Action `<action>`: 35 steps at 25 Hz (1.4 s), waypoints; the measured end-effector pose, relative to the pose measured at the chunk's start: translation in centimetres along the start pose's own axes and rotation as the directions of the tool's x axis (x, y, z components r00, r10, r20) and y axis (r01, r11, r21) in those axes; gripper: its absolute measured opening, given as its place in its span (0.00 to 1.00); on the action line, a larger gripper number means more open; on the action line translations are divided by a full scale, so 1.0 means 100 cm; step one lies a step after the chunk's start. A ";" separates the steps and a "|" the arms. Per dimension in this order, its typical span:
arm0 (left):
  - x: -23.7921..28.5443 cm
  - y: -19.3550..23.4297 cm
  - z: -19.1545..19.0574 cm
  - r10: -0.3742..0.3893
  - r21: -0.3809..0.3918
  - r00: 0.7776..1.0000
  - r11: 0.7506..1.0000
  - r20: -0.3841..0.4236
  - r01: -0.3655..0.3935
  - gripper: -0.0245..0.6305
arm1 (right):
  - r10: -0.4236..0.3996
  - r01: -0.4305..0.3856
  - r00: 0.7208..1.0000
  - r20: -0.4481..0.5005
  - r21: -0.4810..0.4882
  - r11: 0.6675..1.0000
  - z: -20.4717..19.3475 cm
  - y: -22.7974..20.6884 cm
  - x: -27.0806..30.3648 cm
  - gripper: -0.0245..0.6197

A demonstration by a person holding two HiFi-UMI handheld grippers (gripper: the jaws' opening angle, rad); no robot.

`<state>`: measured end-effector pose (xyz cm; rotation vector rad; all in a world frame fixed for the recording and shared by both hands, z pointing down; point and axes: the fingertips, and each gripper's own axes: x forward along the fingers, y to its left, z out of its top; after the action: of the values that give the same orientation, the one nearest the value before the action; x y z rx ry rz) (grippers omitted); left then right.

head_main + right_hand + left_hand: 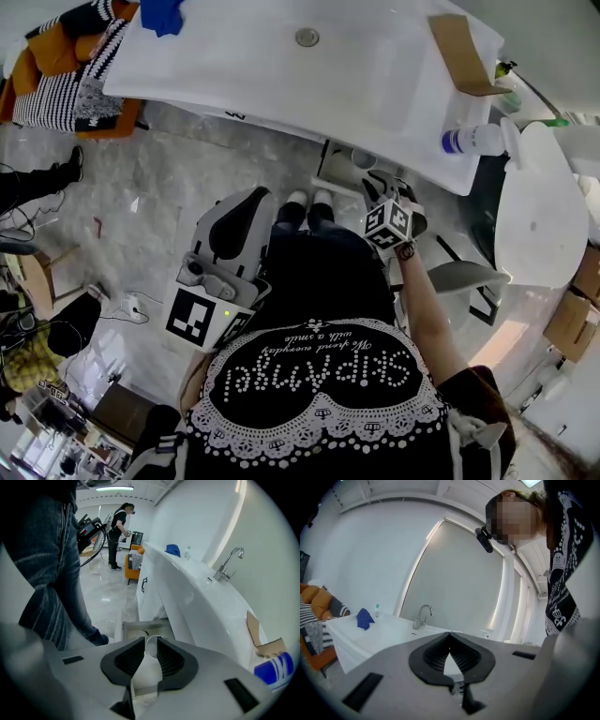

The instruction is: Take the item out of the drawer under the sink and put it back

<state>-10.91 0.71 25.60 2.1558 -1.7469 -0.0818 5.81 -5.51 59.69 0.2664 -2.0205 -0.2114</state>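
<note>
Bathroom-style room, long white sink counter [234, 66], chrome tap [423, 616], pale marble floor [169, 197]

Grey marbled floor [169, 187], white walls [370, 559], orange striped sofa [52, 52]

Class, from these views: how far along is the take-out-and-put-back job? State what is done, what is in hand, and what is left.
Done: the drawer under the sink stands open, and the white cup is out of it. In hand: the right gripper is shut on the cup. Left: setting it back inside the drawer and letting go.
</note>
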 end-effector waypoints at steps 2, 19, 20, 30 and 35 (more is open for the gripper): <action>0.002 -0.001 0.001 0.011 0.001 1.000 1.000 0.000 -0.011 0.04 | 0.013 -0.013 1.000 -0.008 -0.017 1.000 -0.004 -0.002 0.006 0.15; 0.010 0.002 -0.002 0.092 0.000 0.995 0.996 -0.025 -0.092 0.04 | 0.122 -0.136 0.987 -0.107 -0.143 0.980 -0.029 0.011 0.065 0.15; 0.010 0.003 -0.003 0.101 -0.003 0.995 0.995 -0.028 -0.101 0.04 | 0.123 -0.141 0.986 -0.114 -0.163 0.977 -0.031 0.011 0.068 0.15; 0.016 0.002 -0.005 0.131 0.005 0.990 0.991 -0.058 -0.131 0.04 | 0.146 -0.181 0.975 -0.166 -0.216 0.960 -0.047 0.014 0.090 0.15; 0.018 0.000 -0.005 0.138 0.006 0.988 0.990 -0.071 -0.138 0.04 | 0.168 -0.205 0.968 -0.185 -0.198 0.959 -0.049 0.014 0.098 0.15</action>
<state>-10.37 -0.91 26.39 2.0063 -1.8500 0.0316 5.77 -7.03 70.58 -0.0444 -1.8253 -0.2778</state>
